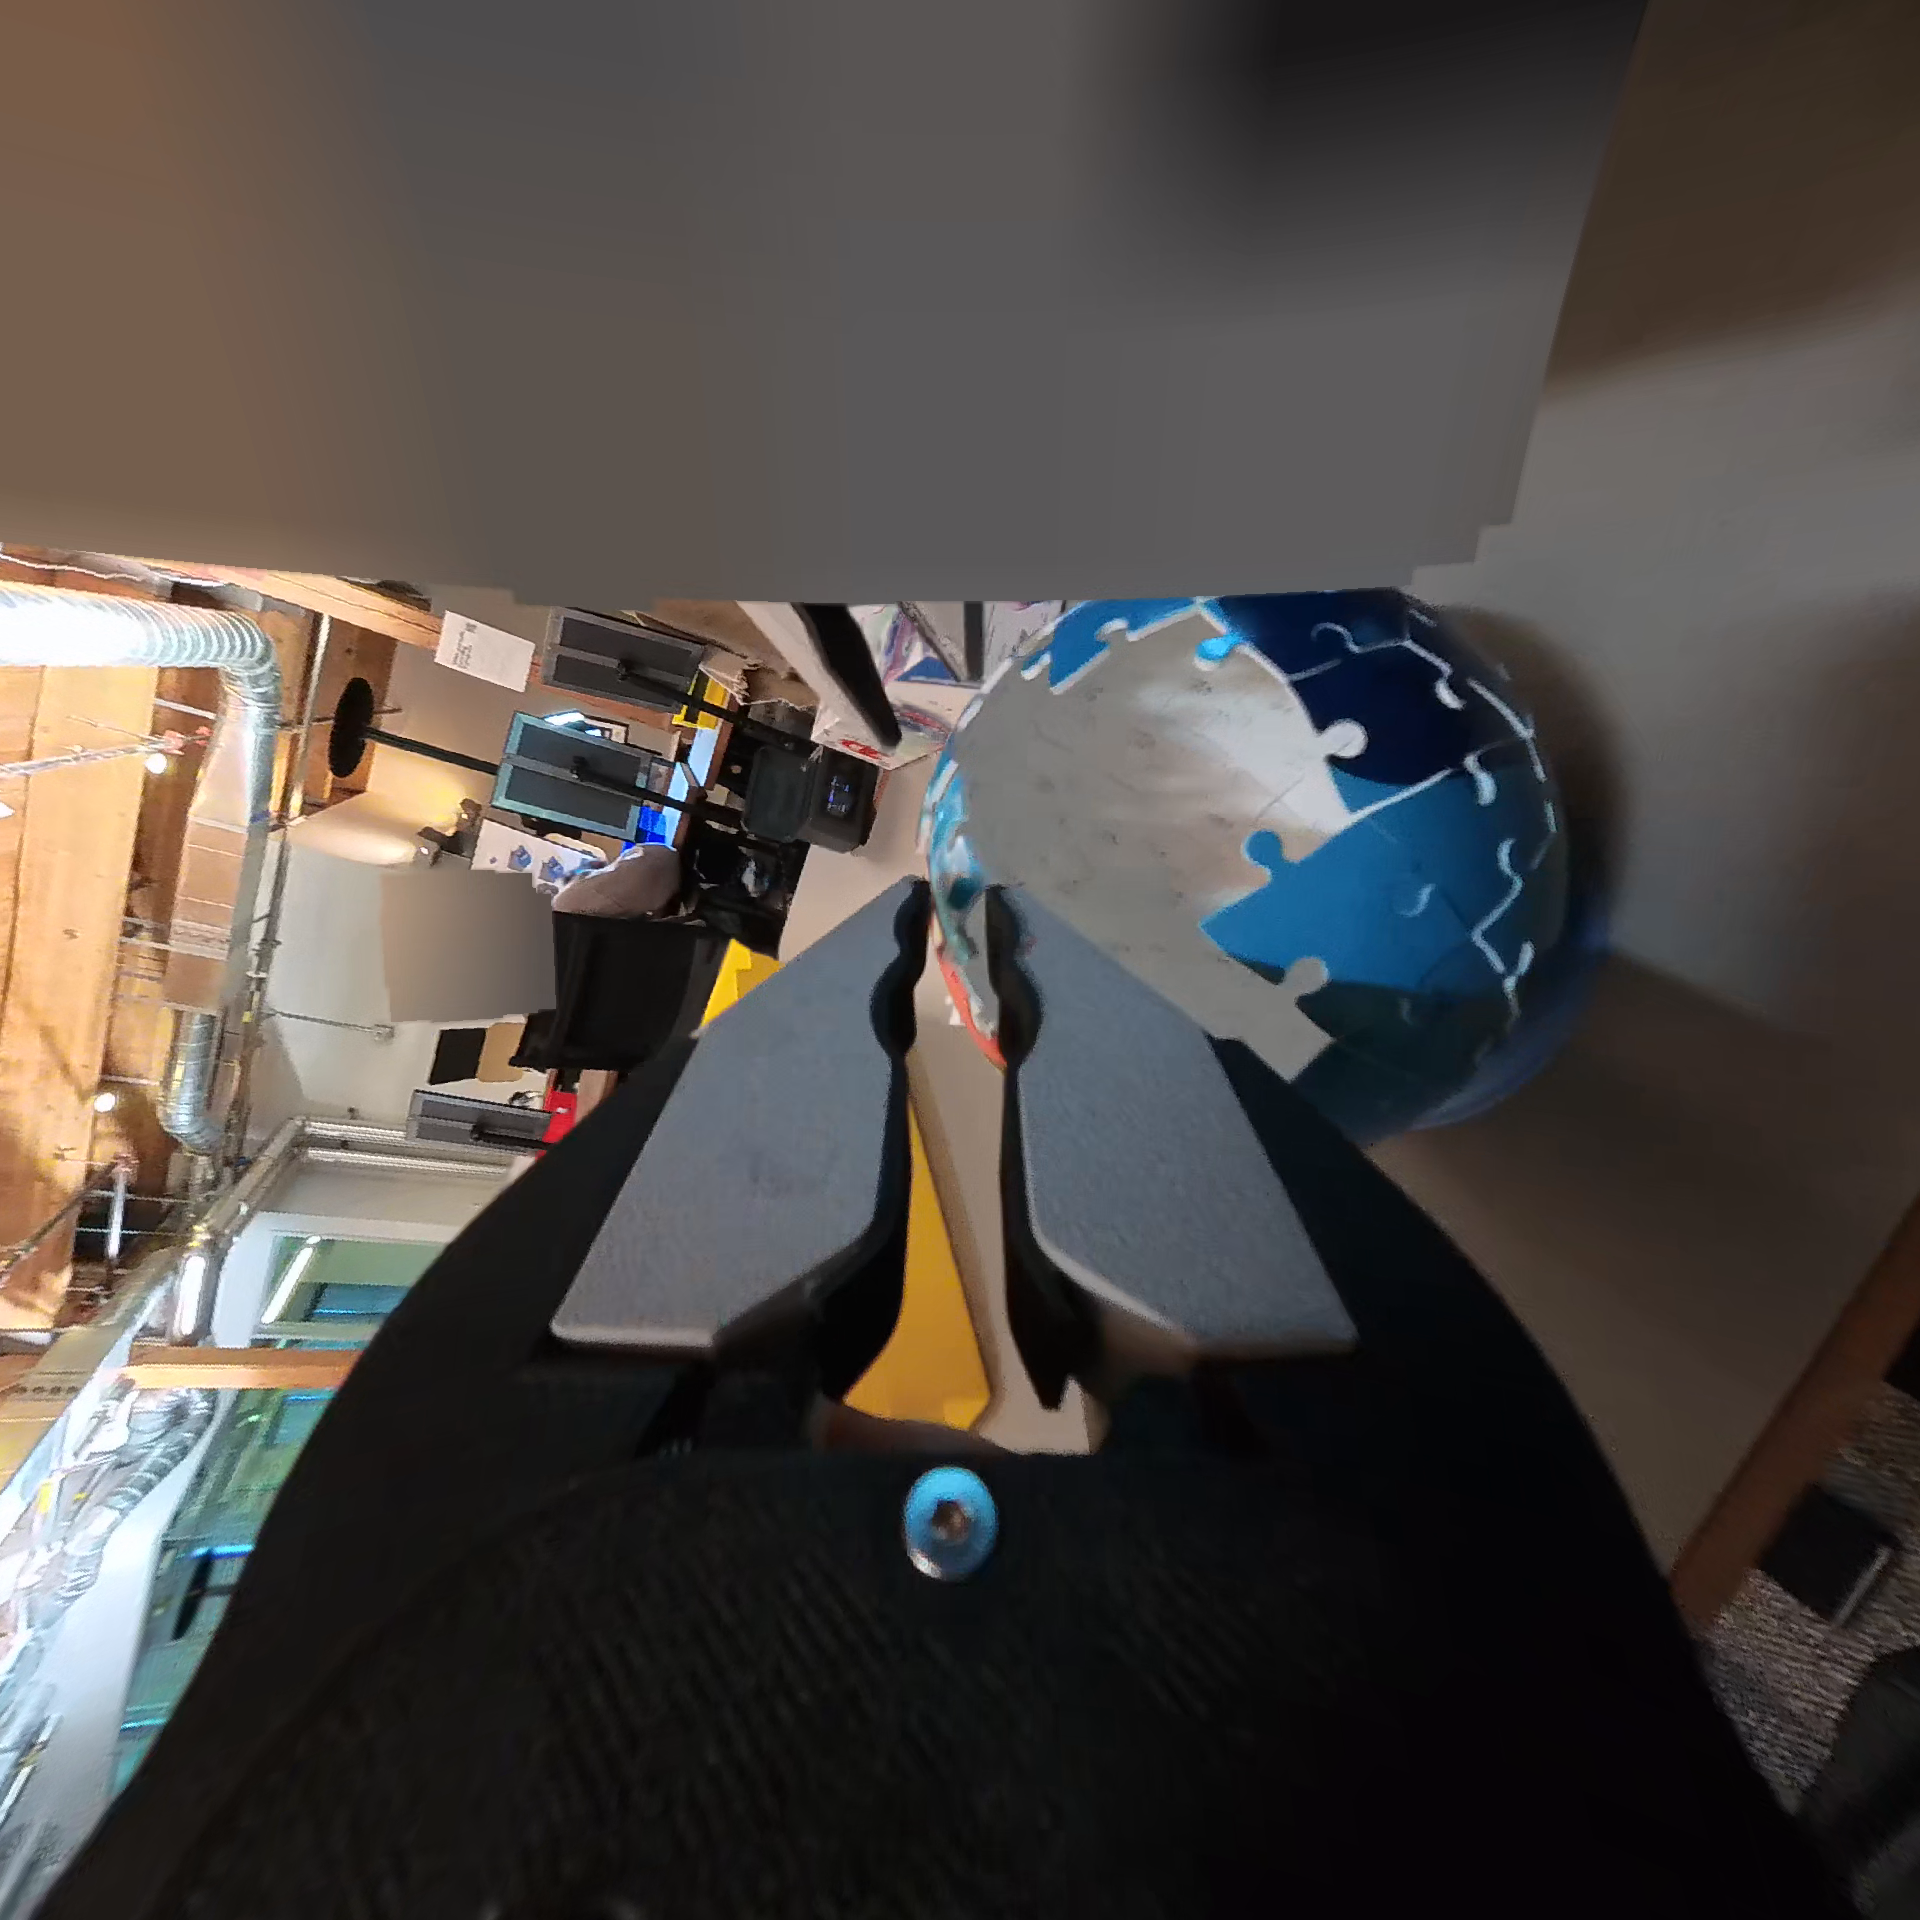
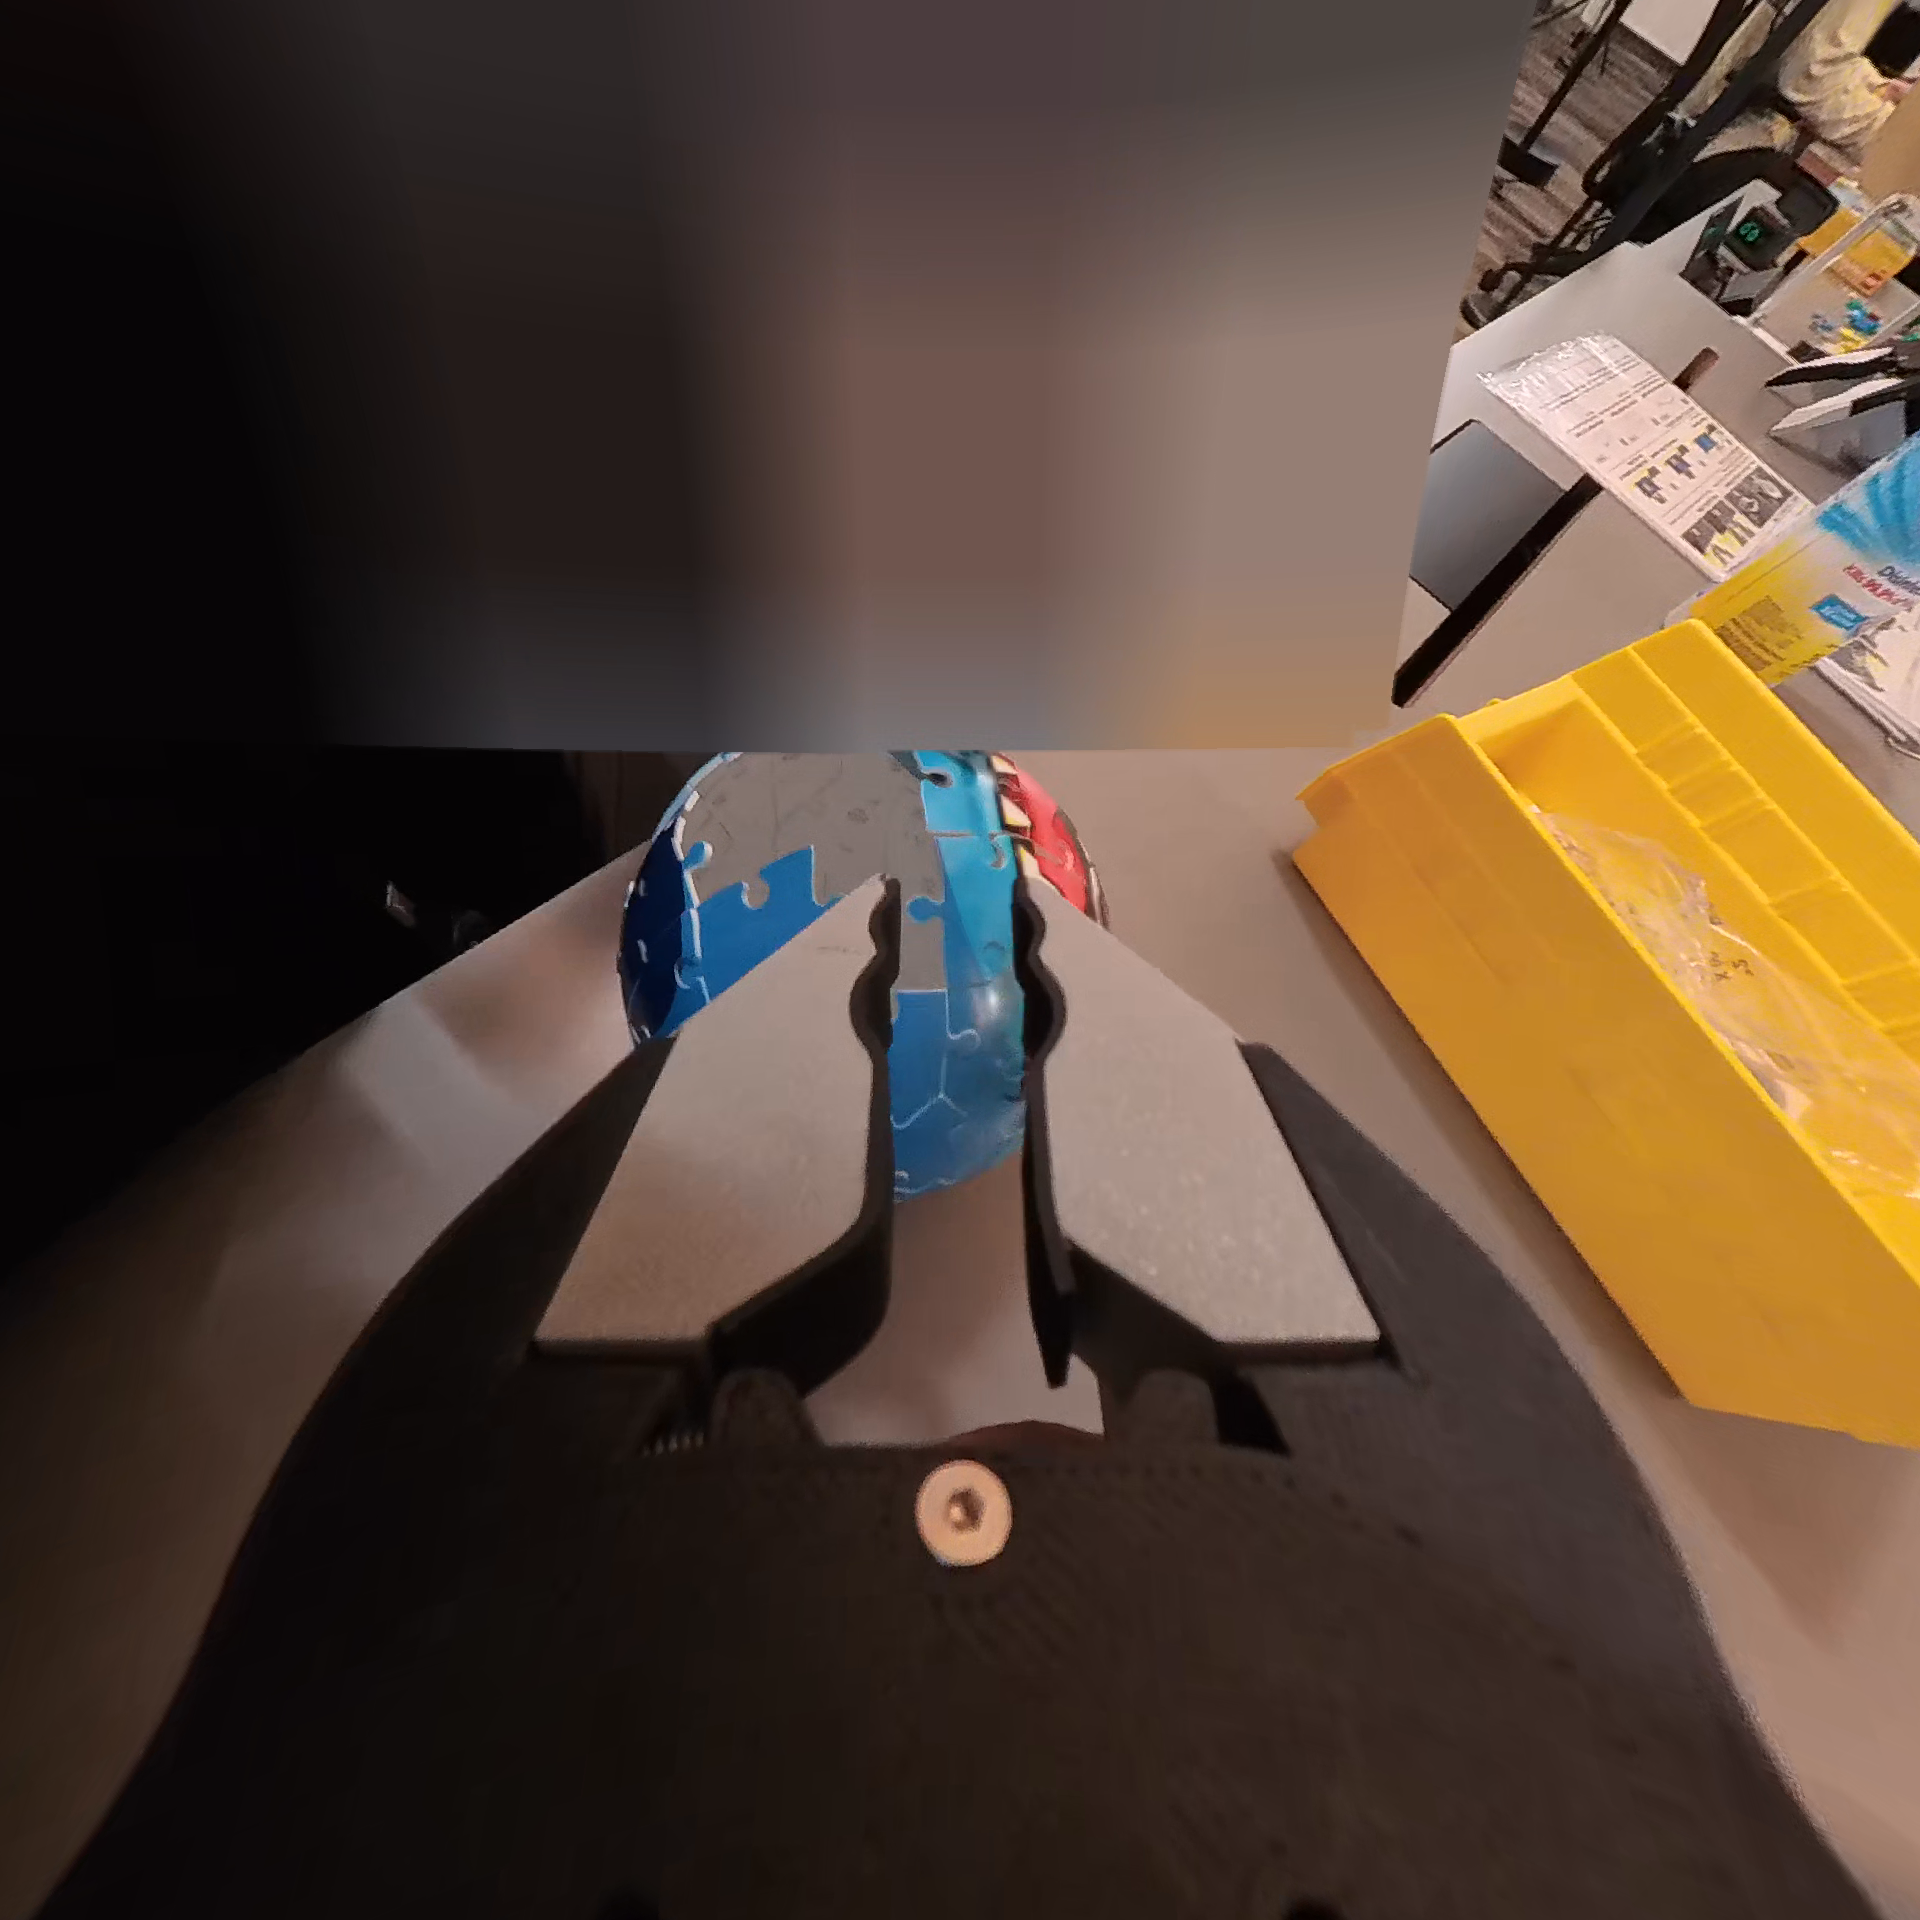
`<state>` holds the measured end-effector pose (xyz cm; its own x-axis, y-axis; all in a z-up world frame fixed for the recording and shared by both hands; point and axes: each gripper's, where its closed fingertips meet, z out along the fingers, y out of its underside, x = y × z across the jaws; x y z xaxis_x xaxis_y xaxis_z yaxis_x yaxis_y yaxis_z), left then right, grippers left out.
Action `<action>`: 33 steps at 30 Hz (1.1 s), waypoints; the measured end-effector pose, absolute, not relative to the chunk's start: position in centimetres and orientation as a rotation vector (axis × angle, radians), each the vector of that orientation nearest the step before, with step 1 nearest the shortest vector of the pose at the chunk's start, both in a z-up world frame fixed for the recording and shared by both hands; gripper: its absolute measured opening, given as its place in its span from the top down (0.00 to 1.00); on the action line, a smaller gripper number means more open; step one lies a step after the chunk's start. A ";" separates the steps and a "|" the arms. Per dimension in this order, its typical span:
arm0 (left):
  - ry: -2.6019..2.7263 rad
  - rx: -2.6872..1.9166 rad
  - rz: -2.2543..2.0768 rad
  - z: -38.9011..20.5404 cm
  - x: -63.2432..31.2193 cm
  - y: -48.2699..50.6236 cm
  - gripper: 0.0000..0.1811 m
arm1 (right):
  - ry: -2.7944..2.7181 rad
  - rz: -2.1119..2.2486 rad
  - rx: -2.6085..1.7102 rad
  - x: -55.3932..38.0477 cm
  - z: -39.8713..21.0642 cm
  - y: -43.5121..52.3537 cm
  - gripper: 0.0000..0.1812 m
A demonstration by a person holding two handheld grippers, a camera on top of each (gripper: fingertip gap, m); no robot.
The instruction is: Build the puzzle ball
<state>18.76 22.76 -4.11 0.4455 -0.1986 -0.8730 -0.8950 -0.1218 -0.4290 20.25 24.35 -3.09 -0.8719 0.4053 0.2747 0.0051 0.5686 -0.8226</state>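
The puzzle ball [image 2: 831,956] sits near the counter [image 2: 1195,1039] edge. Left tongs [image 1: 956,904] pinch its open rim. Right tongs [image 2: 956,904] stand apart just before it. A yellow bin [image 2: 1507,1039] lies rightward.

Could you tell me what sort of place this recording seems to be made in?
Probably a workshop or lab: exposed silver ducting runs overhead, a yellow parts bin sits on the grey table beside the puzzle ball, and more worktables stand behind.

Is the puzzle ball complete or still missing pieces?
Unfinished. The puzzle ball shows a large opening where the pale inner side shows, edged by blue pieces; the right wrist view shows the same gap.
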 end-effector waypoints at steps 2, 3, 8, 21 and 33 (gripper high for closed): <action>0.992 -1.600 0.820 -4.2 18.9 22.9 0.96 | -2.381 1.267 -0.335 20.2 -3.2 24.2 0.90; 0.992 -1.603 0.824 -4.3 18.8 23.0 0.95 | -2.385 1.268 -0.337 20.1 -3.3 24.2 0.90; 0.979 -1.594 0.866 -4.2 18.6 23.4 0.93 | -2.439 1.300 -0.345 19.9 -3.8 24.2 0.91; 0.979 -1.519 0.995 -3.8 18.5 23.9 1.00 | -2.470 1.360 -0.370 19.8 -3.8 24.1 0.91; 0.966 -1.500 1.040 -3.9 18.7 24.0 0.99 | -2.470 1.339 -0.354 20.0 -3.8 24.1 0.90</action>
